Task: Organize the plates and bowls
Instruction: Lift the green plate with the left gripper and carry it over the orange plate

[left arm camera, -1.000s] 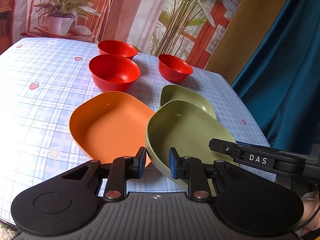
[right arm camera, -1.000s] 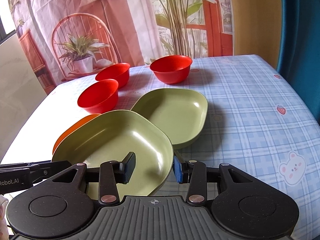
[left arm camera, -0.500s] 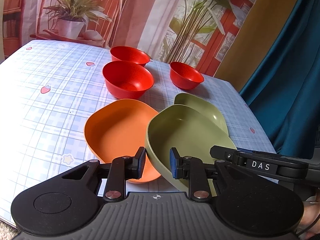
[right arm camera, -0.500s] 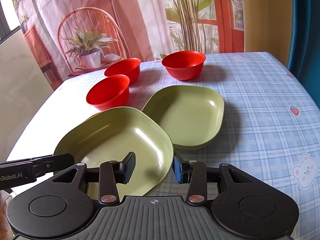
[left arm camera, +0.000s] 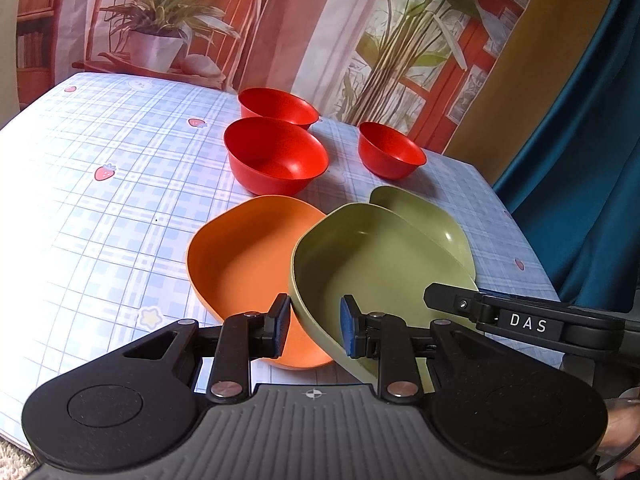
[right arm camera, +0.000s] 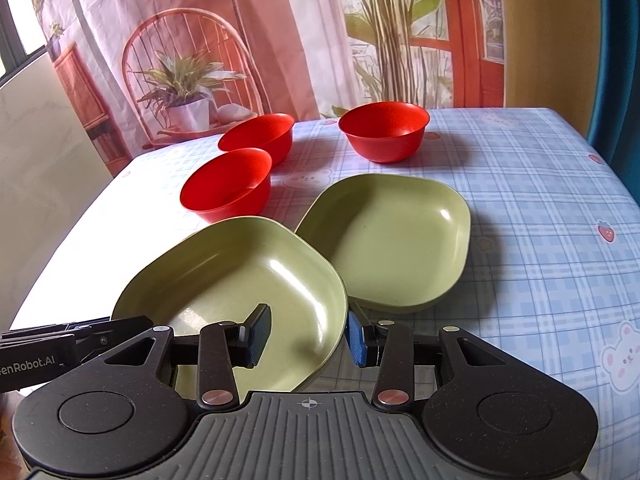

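Both grippers straddle the near green plate [right arm camera: 240, 280], one per side. Right gripper [right arm camera: 306, 338]: jaws either side of the plate's right rim, a visible gap at the inner pad, so it looks loosely set, not firmly clamped. Left gripper [left arm camera: 314, 326]: same on the left rim, pads apart with the wall between them. Can't tell from either view whether any pad actually touches.

Plate sits lower centre of both frames, tilted, apparently off the cloth, overlapping the orange plate [left arm camera: 244, 264] at its left. Second green plate [right arm camera: 396, 240] lies flat just beyond, centre right of the right view. Three red bowls [right arm camera: 384, 132] stand farther back, upper centre.

Likely step: nest the held plate into the flat green one. To do it well:
- close both sides evenly before moving
- keep it level
- clear the far plate's near rim, then lower with corners aligned
- release together
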